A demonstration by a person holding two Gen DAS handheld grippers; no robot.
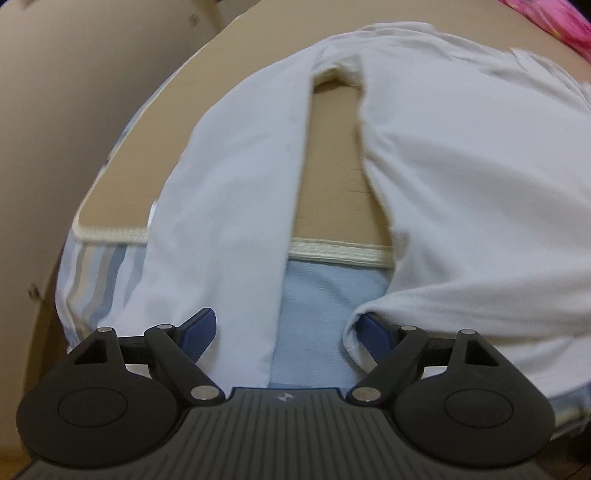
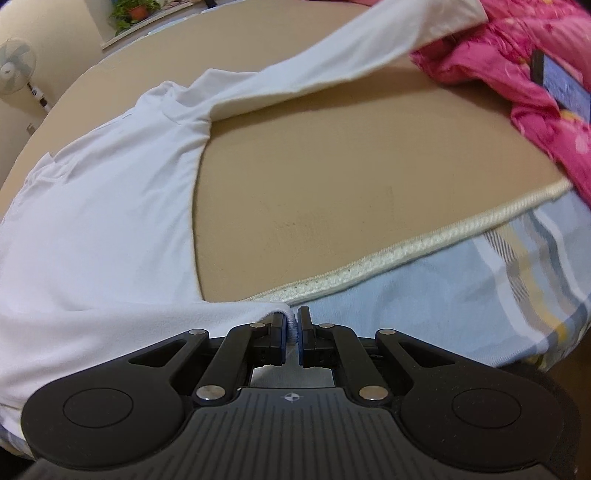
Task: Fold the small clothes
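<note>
A: Mat (image 2: 332, 192) first: tan, smooth, flat, taking up most of both views, edged with a cream woven binding (image 2: 406, 254). Under it a sheet (image 2: 461, 295) is showing, pale blue with grey and yellow stripes, soft and slightly ribbed near the front edge.

B: Containers?

A: No box, basket or bin showing in either view. Everything is lying loose on the mat.

B: Garment?

A: White shirt (image 1: 461, 184), thin matte knit, lying spread over the mat with its near hem hanging past the binding onto the sheet. In the left view one long sleeve (image 1: 229, 221) is running down toward the camera, a narrow strip of mat showing between it and the body. In the right view the other sleeve (image 2: 314, 70) is stretching away toward a crumpled pink quilt (image 2: 517, 85), glossy with a printed pattern. A dark phone-like slab (image 2: 565, 85) is lying on the quilt.

B: Tools?

A: Left gripper (image 1: 284, 336) is standing wide open, blue pads on either side of the sleeve's end and the hem corner, gripping nothing. Right gripper (image 2: 292, 328) is closed, pinching a small fold of the shirt's hem between its pads, right at the binding.

B: Smaller things?

A: White pedestal fan (image 2: 14, 70) and a potted plant (image 2: 135, 11), both far back, beyond the mat.
</note>
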